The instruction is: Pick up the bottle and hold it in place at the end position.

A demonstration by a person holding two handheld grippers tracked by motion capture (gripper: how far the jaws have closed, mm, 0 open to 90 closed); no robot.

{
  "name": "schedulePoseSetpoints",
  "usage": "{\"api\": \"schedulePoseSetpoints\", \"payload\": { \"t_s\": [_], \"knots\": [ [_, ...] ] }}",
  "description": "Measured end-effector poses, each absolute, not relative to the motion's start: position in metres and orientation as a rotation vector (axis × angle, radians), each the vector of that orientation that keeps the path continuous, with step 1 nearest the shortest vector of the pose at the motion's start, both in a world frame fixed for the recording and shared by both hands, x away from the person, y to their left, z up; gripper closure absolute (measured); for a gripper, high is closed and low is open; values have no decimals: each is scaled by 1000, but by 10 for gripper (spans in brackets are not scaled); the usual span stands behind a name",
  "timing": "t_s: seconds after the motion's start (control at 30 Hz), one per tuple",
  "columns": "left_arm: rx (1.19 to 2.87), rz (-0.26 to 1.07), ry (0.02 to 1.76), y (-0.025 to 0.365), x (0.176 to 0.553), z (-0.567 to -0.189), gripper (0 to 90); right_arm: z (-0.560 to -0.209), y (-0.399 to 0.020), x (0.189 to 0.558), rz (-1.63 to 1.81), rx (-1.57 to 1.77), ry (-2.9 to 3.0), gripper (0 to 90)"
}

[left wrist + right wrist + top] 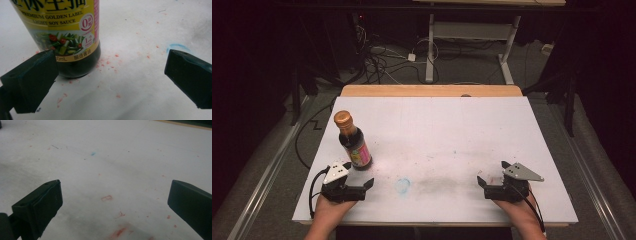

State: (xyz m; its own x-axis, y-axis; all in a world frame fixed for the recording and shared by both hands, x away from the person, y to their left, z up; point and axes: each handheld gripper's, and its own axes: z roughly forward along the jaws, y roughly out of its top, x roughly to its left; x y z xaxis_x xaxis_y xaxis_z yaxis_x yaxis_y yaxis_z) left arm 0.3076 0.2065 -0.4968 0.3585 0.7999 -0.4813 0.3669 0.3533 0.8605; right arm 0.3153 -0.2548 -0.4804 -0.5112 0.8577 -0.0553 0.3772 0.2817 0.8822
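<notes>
Near edge first: two hands rest low on the white table [452, 125], each holding a gripper. Left gripper [354, 181] has its jaws spread wide with nothing between them; in its own view the bottle [70, 37] stands just past the left jaw, off to that side rather than centred in the gap. Right gripper [494, 181] is likewise gaping and empty, well apart from the bottle, over bare, stained board. The bottle [353, 141], dark soy sauce with a gold cap [343, 118] and a yellow label, stands upright near the table's left edge, just beyond the left gripper. Risks, as I judge them: the bottle is tall and narrow, so a jaw coming in off-centre could knock its base and tip it; it has little board on its left, so a sideways shove could send it over that edge. Glossy glass may slip in a grip taken too low or too light. Open room: the whole middle and right of the board lie free, as does the far stretch up to the wooden strip [432, 90]. Beyond that, floor cables [382, 60] and a desk frame [472, 40], out of reach.
</notes>
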Motion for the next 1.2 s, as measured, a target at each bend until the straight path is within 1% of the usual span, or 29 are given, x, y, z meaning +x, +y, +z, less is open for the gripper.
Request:
{"api": "schedulePoseSetpoints", "payload": {
  "t_s": [0.3, 0.4, 0.57, 0.9, 1.2],
  "knots": [
    [1224, 379, 1255, 209, 309, -496, 0, -480, -253, 314, 1163, 1068, 2028, 5],
    [1258, 389, 1241, 207, 308, -497, 0, -480, -253, 314, 1166, 1071, 2023, 5],
    [1270, 391, 1238, 208, 306, -495, 0, -479, -254, 314, 1177, 1085, 2025, 4],
    [1229, 382, 1253, 220, 305, -490, 0, -475, -252, 315, 1206, 1083, 2019, 5],
    [1244, 410, 1270, 228, 307, -488, 0, -476, -253, 316, 1194, 1094, 2037, 4]
  ]
}}
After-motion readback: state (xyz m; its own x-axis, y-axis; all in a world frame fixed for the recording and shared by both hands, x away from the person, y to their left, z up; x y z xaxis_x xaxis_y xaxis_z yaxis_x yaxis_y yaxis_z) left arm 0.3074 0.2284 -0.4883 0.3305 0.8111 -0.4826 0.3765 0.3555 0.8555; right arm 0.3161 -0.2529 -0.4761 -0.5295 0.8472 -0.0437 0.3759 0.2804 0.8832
